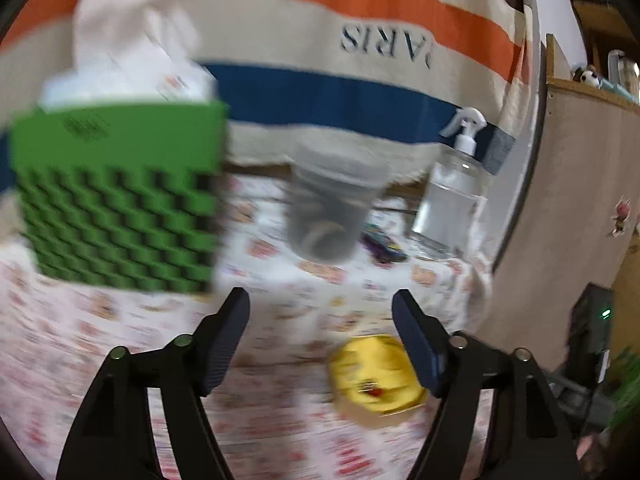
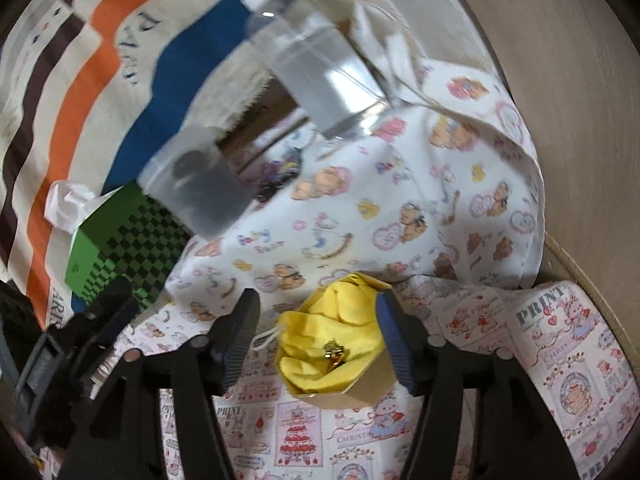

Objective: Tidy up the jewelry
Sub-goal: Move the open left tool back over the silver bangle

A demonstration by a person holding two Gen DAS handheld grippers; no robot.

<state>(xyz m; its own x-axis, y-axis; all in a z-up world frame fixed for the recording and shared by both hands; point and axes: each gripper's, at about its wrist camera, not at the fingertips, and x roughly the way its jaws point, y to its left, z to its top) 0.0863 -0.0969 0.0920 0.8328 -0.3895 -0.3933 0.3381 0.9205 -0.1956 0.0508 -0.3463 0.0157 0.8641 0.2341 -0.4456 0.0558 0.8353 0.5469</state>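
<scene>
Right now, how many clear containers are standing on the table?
2: a clear plastic cup near the middle back of the table, and a spray bottle to its right. Others may be hidden.

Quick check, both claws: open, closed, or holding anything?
Left claw: open, empty, above the patterned cloth.
Right claw: open, holding nothing; the small box with yellow cloth lies between its fingers.

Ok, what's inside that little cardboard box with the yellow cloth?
The cardboard box holds a crumpled yellow cloth, and a small gold ornament with a red spot lies on top. Anything beneath the cloth is covered.
</scene>
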